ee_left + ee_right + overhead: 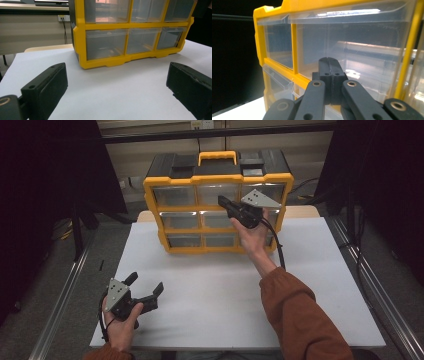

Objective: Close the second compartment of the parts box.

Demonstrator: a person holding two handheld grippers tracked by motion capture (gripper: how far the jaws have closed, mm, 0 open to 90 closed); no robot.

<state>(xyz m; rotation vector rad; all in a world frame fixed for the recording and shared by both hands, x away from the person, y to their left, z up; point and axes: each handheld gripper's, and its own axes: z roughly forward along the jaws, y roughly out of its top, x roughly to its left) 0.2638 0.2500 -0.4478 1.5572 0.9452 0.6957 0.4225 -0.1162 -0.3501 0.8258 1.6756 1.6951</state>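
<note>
High view, organizer: yellow-framed drawer organizer [218,205] stands upper centre, at the white tabletop's [215,295] far edge.
Right gripper: right gripper [220,199] clenched, jaws pressed together with nothing between them, tip at the top middle drawer [352,45].
Left gripper: left gripper [145,286] released, jaws spread wide, lower left.
Surface: tabletop bare between the organizer and the near edge.
Room: dark curtains at both sides, pale wall behind.
Writing: no readable writing.
</note>
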